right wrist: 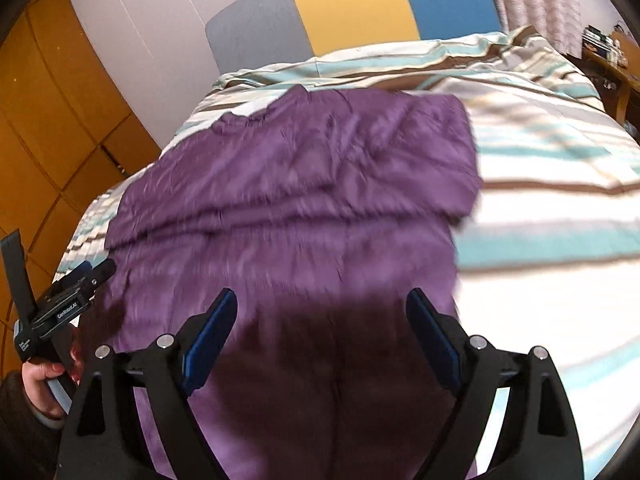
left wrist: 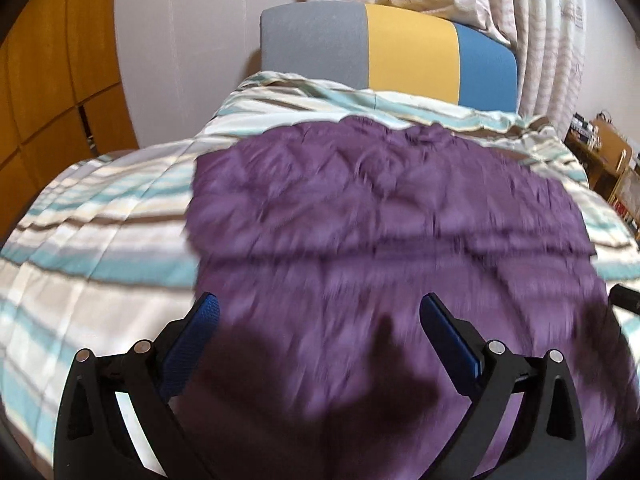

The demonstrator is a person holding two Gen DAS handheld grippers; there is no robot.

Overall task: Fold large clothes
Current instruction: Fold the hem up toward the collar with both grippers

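The purple garment (left wrist: 384,216) lies spread flat on the bed (left wrist: 100,240), over the striped duvet, its far edge near the colour-block headboard (left wrist: 384,48); the sides appear already turned in, so the cloth reads as a long panel running toward the camera. Left tongs (left wrist: 320,320): jaws wide apart, nothing between the pads; the garment lies below them, ungripped. Right tongs (right wrist: 320,312): jaws likewise spread and empty, above the near part of the cloth. Step in hand, by judgement: between folds, both tongs free. Next move calls for lowering each set of tongs to the near hem, one per corner; closing on the fabric; carrying the hem toward the headboard. Both views are blurred; confirm the hem position before closing.
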